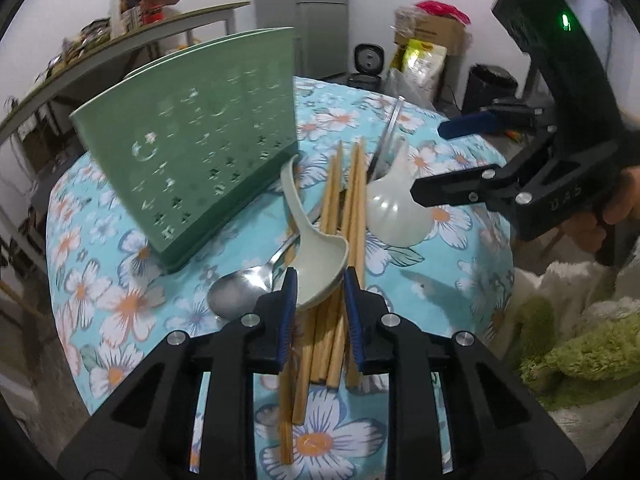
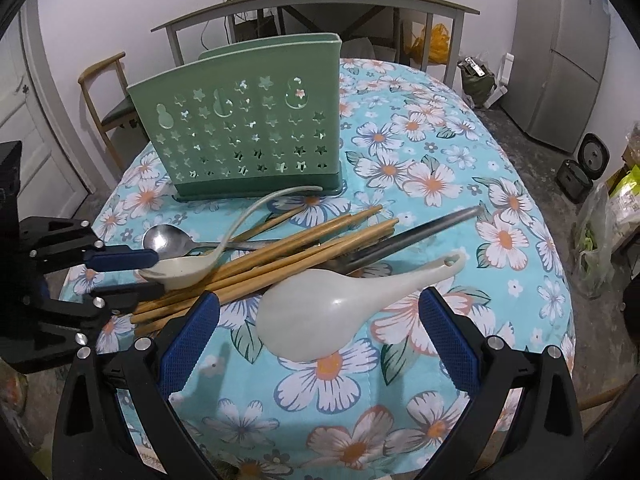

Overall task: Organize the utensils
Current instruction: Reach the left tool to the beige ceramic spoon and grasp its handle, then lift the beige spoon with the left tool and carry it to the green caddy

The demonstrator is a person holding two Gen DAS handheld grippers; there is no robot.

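A green perforated utensil holder (image 1: 192, 152) (image 2: 248, 128) stands upright on the floral tablecloth. In front of it lies a pile: wooden chopsticks (image 1: 354, 200) (image 2: 288, 256), a steel spoon (image 1: 236, 292) (image 2: 160, 238), a cream soup spoon (image 1: 316, 268) (image 2: 180, 268), a white rice paddle (image 1: 392, 208) (image 2: 316, 316) and a steel utensil handle (image 2: 420, 232). My left gripper (image 1: 320, 280) (image 2: 140, 272) is shut on the soup spoon's bowl. My right gripper (image 2: 320, 332) (image 1: 426, 160) is open, its fingers on either side of the rice paddle.
The round table (image 2: 500, 184) drops off on all sides. A wooden chair (image 2: 108, 92) and a grey side table (image 2: 320, 4) with jars stand behind it. A fridge (image 2: 576, 60), bags and a rice cooker (image 2: 592, 156) sit on the floor at right.
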